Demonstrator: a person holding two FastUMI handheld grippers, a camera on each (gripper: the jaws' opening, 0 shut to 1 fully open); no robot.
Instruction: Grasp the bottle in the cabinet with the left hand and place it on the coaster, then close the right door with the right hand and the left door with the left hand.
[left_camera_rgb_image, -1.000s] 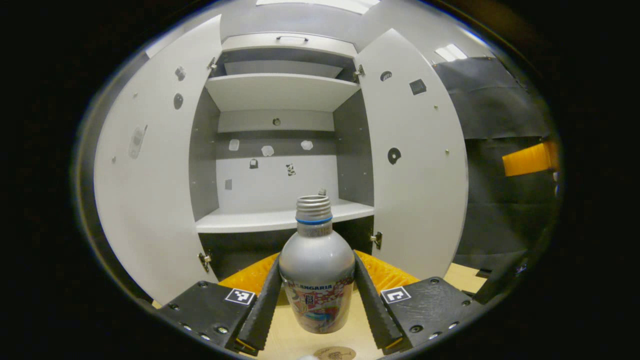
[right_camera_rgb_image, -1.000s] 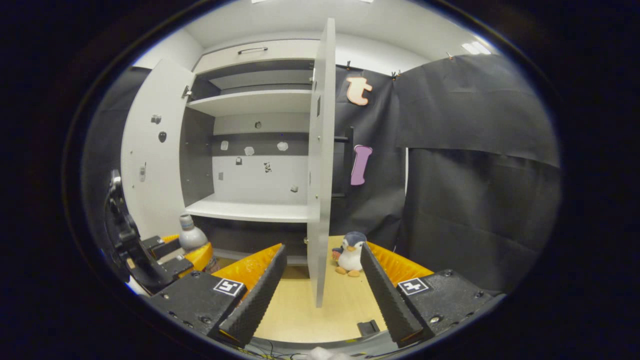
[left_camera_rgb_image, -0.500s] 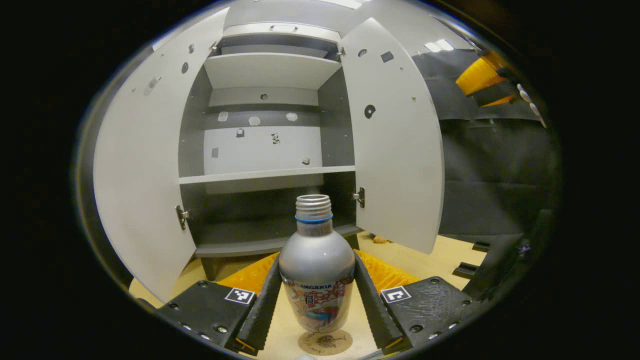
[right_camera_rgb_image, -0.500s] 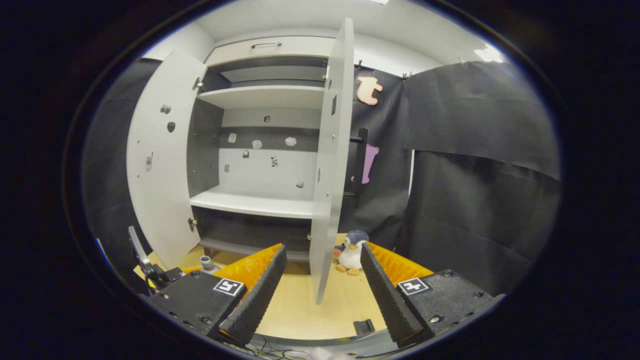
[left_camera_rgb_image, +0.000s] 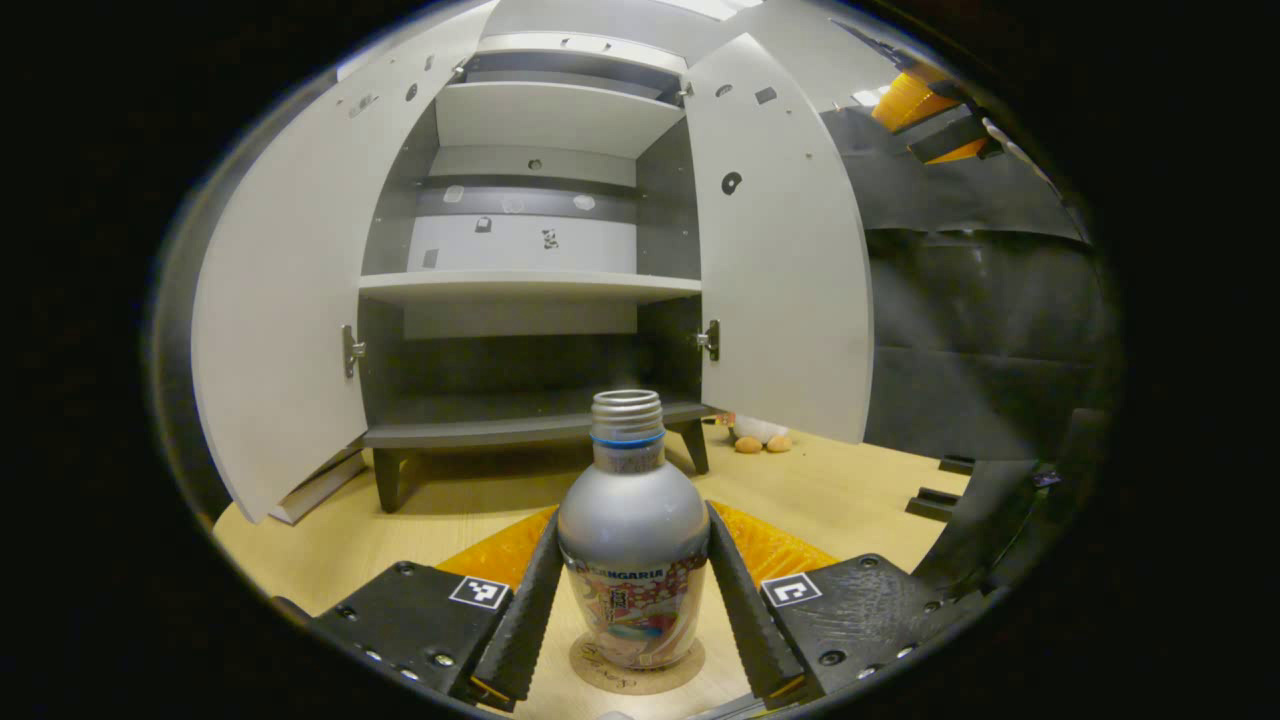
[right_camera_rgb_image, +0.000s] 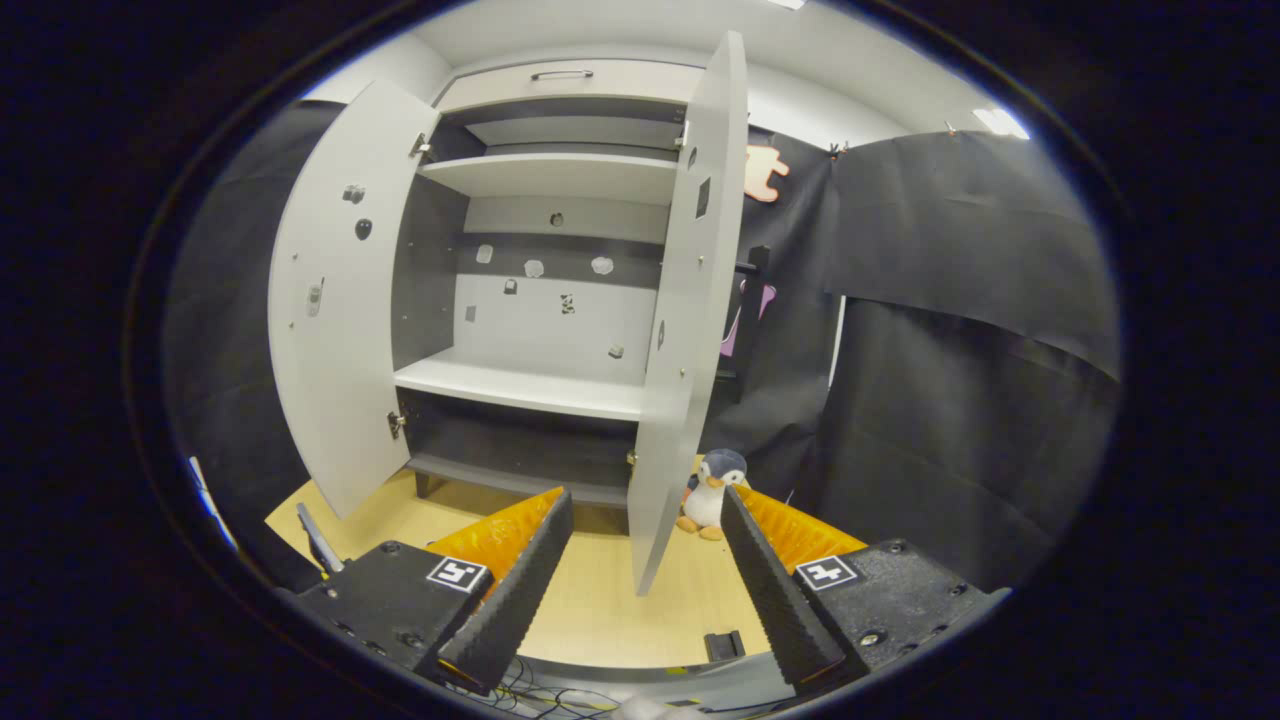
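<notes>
Left gripper view: bottle (left_camera_rgb_image: 632, 545) upright between the two fingers of the left hand-held gripper (left_camera_rgb_image: 632, 610), both fingers pressing its sides, base apparently resting on the round coaster (left_camera_rgb_image: 634, 676) lying on the worktop (left_camera_rgb_image: 850, 495). Cabinet (left_camera_rgb_image: 530, 300) straight ahead with left door (left_camera_rgb_image: 275, 300) and right door (left_camera_rgb_image: 785, 270) swung wide. Best released by parting the fingers evenly, only once the base sits flat and centred on the coaster, then backing straight off without brushing the narrow neck; tall and slim, likely to tip if nudged.

Right gripper view: right hand-held gripper (right_camera_rgb_image: 640, 570) with fingers spread apart and nothing between them, aimed at the free edge of the right door (right_camera_rgb_image: 690, 320), which stands nearly edge-on. Toy penguin (right_camera_rgb_image: 712, 493) on the worktop just behind that door. For the closing push, better to press the outer face near the free edge, keeping clear of the penguin.
</notes>
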